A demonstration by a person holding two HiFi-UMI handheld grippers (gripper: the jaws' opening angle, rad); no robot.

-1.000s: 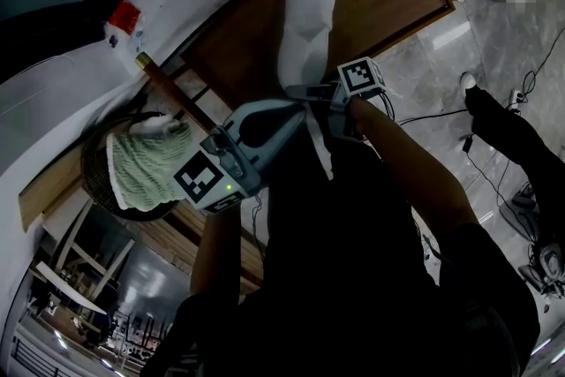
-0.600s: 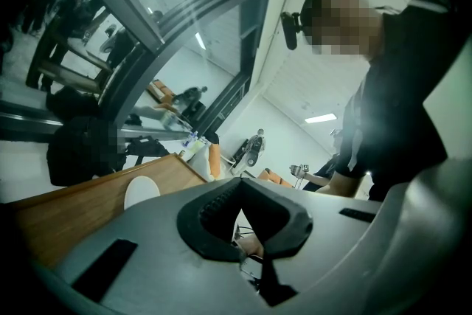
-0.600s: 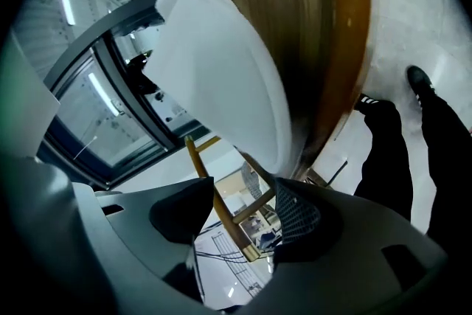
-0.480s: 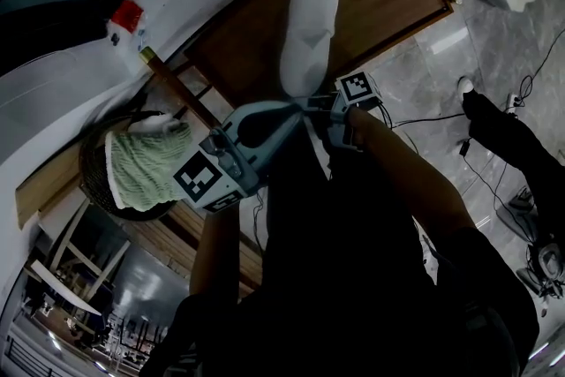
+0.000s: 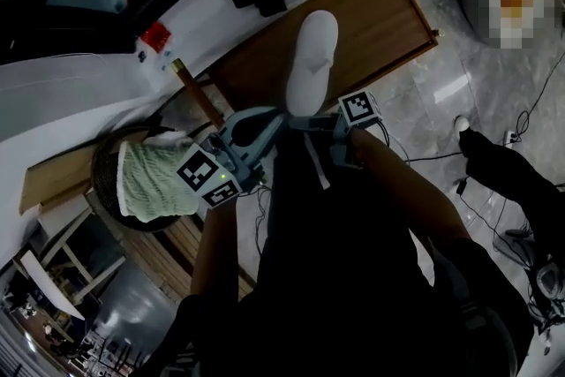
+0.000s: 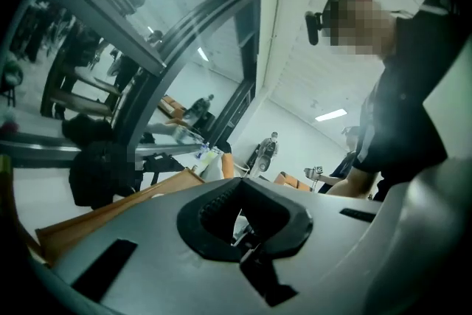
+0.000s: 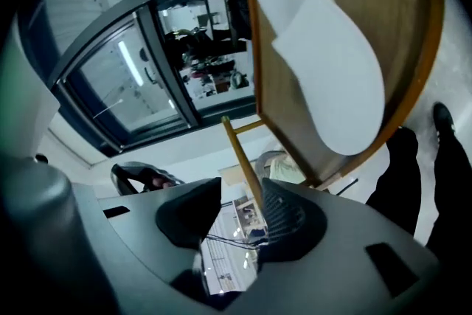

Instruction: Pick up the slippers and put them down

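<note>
Only one white slipper I can make out. It's lying on the wooden board, upper centre of the head view, and both grippers are hovering just below its heel. The right gripper is showing spread jaws that have just been closing a touch, with nothing between them. The left gripper is sitting with its tips pressed together, empty. Could be a slipper just set down or one about to get grabbed, so I'm not calling the next move.

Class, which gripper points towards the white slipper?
The right gripper: its empty jaws, just closing slightly, face the white fabric slipper on the brown wooden table; the left gripper sees none.
</note>
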